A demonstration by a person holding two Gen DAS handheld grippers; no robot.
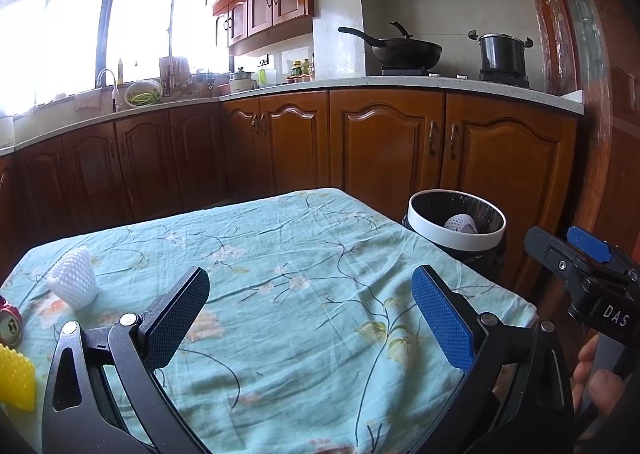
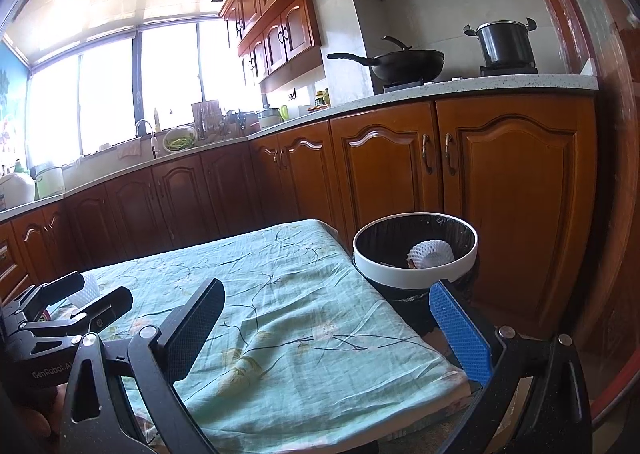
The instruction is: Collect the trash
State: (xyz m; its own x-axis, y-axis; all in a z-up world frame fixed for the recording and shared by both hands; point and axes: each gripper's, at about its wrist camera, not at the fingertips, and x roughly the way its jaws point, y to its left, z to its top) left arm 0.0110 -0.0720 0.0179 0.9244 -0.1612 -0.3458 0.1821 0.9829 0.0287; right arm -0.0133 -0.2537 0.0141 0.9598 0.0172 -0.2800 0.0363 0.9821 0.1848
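Three pieces of trash remain on the tabletop [image 1: 304,254], all bunched at its left edge, well apart from the bin [image 1: 456,238] that stands on the floor off the far right corner. One white foam net [image 2: 431,254] already lies inside the bin.

My left hand-held gripper [image 1: 310,318] hangs over the near middle of the cloth, fingers spread wide, nothing between them. My right hand-held gripper [image 2: 338,330] sits near the right edge, also spread and empty, pointed toward the bin.

White foam fruit net [image 1: 73,278]: stands upright like a little cup. I judge it very light, soft, springy; it will collapse under the pads. Best taken across the rim or mid-wall with a gentle close; no risk of damage.

Red can [image 1: 9,326]: lying on its side at the frame edge, partly cut off. Probably empty, so light, thin-walled, smooth. Could roll or squirt out; I would pinch across the body, not the ends.

Yellow foam net [image 1: 16,380]: nearest, left corner, only partly seen. Same soft mesh, I expect; grab anywhere through the middle.
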